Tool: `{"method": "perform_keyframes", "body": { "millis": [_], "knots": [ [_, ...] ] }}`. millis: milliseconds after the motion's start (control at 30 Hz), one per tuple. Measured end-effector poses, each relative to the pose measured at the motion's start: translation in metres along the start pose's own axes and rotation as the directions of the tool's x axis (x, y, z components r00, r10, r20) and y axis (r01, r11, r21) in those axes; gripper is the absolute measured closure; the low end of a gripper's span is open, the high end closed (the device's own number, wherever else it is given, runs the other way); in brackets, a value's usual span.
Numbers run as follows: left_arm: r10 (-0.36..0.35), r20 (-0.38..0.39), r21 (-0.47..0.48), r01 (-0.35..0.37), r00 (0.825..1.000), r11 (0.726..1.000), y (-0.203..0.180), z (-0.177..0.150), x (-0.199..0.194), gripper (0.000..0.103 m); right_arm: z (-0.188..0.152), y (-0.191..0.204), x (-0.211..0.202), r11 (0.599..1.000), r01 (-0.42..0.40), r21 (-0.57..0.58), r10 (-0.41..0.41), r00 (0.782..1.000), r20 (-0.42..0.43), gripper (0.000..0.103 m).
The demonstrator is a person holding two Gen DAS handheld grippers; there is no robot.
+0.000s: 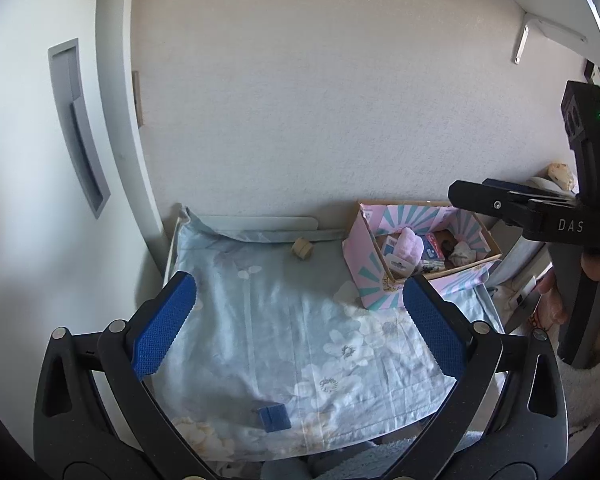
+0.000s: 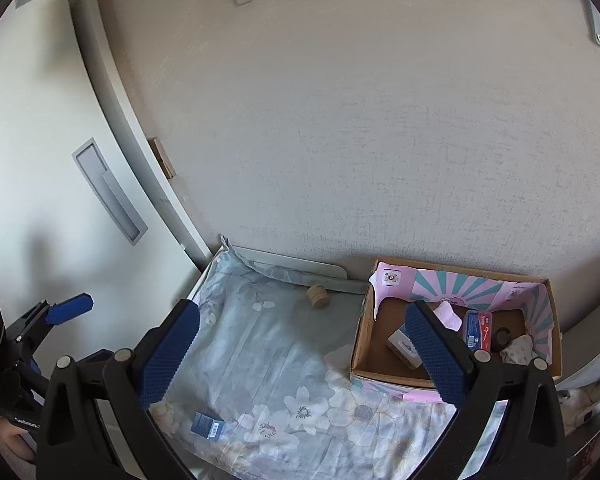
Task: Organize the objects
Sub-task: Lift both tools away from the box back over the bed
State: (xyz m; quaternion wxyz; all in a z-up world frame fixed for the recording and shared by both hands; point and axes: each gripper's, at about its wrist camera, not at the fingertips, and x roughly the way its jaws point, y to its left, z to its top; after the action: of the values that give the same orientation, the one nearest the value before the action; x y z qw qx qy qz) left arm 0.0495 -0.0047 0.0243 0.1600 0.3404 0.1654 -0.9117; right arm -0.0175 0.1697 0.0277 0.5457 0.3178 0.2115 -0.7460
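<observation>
A pink and teal cardboard box [image 1: 370, 288] [image 2: 364, 336] stands at the far right of a small table covered by a light blue flowered cloth [image 1: 284, 320] [image 2: 268, 360]. It holds several small items. A small blue box [image 1: 275, 417] [image 2: 208, 425] lies near the front edge. A tan tape roll [image 1: 302, 249] [image 2: 318, 295] lies at the back by the wall. My left gripper [image 1: 300, 328] is open and empty above the cloth. My right gripper [image 2: 304, 356] is open and empty, its right finger over the box.
A white wall stands behind the table and a white sliding door [image 1: 40, 160] with a grey recessed handle to the left. The right gripper's body [image 1: 540, 216] shows at the right of the left wrist view. Clutter lies on the floor at right [image 1: 540, 300].
</observation>
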Motion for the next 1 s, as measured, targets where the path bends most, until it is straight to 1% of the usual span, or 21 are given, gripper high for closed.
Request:
{"method": "perform_keyframes", "body": {
  "millis": [67, 233, 333, 367, 533, 600, 800, 933, 1000],
  "knots": [
    [0.012, -0.003, 0.007, -0.012, 1.0, 1.0, 0.001, -0.001, -0.001, 0.0, 0.0, 0.004, -0.002, 1.0, -0.001, -0.018, 0.001, 1.0, 0.012, 0.001],
    [0.023, -0.014, 0.022, -0.022, 1.0, 1.0, 0.004, -0.003, 0.0, 0.0, 0.002, 0.02, -0.002, 0.995, 0.039, -0.088, -0.036, 0.999, 0.036, 0.001],
    [0.026, -0.01, 0.033, -0.026, 1.0, 0.999, 0.006, -0.006, -0.001, 0.0, 0.003, 0.022, 0.002, 0.997, 0.016, -0.073, -0.014, 1.0, 0.025, 0.001],
    [0.013, -0.02, 0.135, -0.01, 1.0, 0.991, 0.007, -0.007, -0.002, 0.0, 0.004, 0.023, 0.004, 0.998, 0.013, -0.068, -0.012, 1.0, 0.023, 0.001],
    [0.014, -0.019, 0.148, -0.011, 1.0, 0.989, 0.015, -0.012, -0.004, 0.0, 0.006, 0.032, 0.013, 0.995, 0.035, -0.091, -0.033, 0.999, 0.021, 0.001],
    [0.0, -0.023, 0.153, 0.004, 1.0, 0.988, 0.019, -0.015, -0.003, 0.0, 0.006, 0.035, 0.017, 0.995, 0.026, -0.098, -0.023, 0.999, 0.026, 0.001],
    [-0.022, -0.021, 0.189, 0.025, 1.0, 0.982, 0.037, -0.032, 0.003, 0.0, 0.003, 0.044, 0.04, 0.993, 0.03, -0.118, -0.026, 0.999, 0.036, 0.001],
    [-0.051, -0.029, 0.208, 0.056, 0.998, 0.977, 0.047, -0.055, 0.014, 0.001, -0.004, 0.047, 0.063, 0.993, 0.029, -0.115, -0.025, 0.999, 0.037, 0.001],
    [-0.063, -0.042, 0.216, 0.071, 0.997, 0.974, 0.051, -0.067, 0.022, 0.002, -0.011, 0.046, 0.081, 0.994, 0.029, -0.11, -0.027, 0.999, 0.026, 0.001]
  ]
}}
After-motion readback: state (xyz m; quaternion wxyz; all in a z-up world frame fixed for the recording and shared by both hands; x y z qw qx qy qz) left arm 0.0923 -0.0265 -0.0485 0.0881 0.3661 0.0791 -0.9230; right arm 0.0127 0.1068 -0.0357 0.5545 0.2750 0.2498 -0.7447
